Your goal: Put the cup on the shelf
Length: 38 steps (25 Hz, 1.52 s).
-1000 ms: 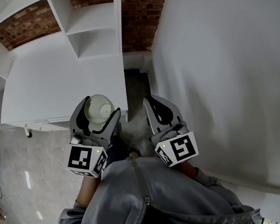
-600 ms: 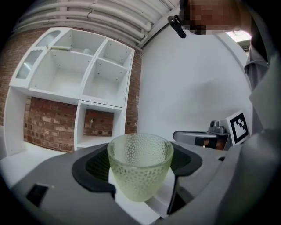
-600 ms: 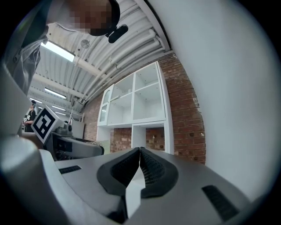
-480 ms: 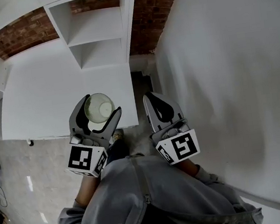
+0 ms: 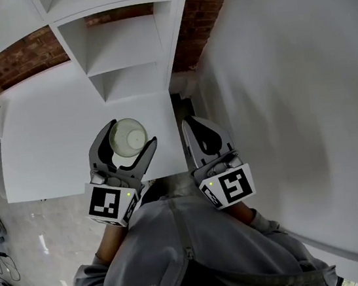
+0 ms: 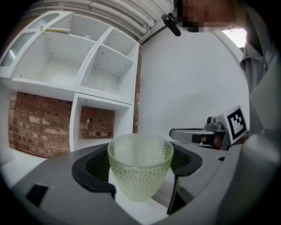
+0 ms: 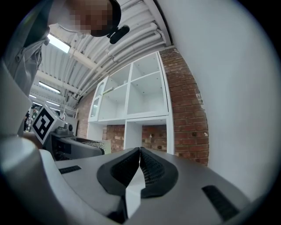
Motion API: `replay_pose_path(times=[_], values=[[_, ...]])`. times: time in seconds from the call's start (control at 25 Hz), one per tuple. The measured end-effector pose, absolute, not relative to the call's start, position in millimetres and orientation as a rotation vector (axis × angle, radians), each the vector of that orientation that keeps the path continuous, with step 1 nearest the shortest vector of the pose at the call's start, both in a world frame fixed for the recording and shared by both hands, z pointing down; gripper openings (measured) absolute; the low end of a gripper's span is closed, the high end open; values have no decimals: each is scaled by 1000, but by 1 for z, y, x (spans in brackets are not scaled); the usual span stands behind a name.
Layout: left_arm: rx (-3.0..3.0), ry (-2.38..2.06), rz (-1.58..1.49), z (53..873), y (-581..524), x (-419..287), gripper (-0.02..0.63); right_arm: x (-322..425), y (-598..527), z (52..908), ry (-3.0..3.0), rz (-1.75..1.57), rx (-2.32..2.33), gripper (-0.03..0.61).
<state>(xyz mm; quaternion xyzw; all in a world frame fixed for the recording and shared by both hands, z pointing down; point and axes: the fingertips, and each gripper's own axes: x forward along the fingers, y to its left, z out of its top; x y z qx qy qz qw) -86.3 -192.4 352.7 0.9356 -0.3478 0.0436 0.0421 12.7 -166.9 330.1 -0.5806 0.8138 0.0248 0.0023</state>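
A pale green, dimpled glass cup (image 5: 128,137) (image 6: 140,165) stands upright between the jaws of my left gripper (image 5: 126,140) (image 6: 140,169), which is shut on it above the near part of a white countertop (image 5: 53,143). The white shelf unit (image 5: 127,47) (image 6: 94,66) (image 7: 131,94) rises ahead at the back of the counter, its open compartments showing no contents. My right gripper (image 5: 199,133) (image 7: 139,158) hangs beside the left one, to its right, jaws shut with nothing between them.
A red brick wall (image 5: 12,60) runs behind the shelf unit. A large white wall (image 5: 290,90) closes off the right side. Grey tiled floor (image 5: 21,240) lies at the lower left, and the person's grey jacket (image 5: 182,257) fills the bottom.
The counter and shelf unit have drawn closer and lower in the head view as the person stepped forward. Both grippers keep their pose, the cup still held.
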Motion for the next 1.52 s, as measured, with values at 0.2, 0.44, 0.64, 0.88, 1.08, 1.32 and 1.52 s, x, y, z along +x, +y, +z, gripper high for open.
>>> replay_pose_path(times=[0.2, 0.44, 0.64, 0.88, 1.08, 1.32, 1.52], values=[[2911, -1001, 81, 349, -212, -80, 387, 12, -183, 337, 2510, 74, -1885, 28], [2917, -940, 138, 363, -226, -77, 387, 13, -191, 348, 2480, 44, -1934, 28], [2915, -915, 113, 359, -233, -66, 387, 18, -197, 348, 2467, 32, -1939, 28], [2923, -915, 157, 358, -236, -60, 387, 21, -210, 339, 2496, 47, -1885, 28], [2891, -970, 129, 349, -249, -60, 387, 23, -223, 331, 2538, 59, -1842, 28], [2875, -983, 118, 349, -261, -52, 387, 29, -238, 328, 2555, 75, -1816, 28], [2881, -969, 145, 352, -272, -48, 387, 31, -251, 332, 2571, 68, -1805, 28]])
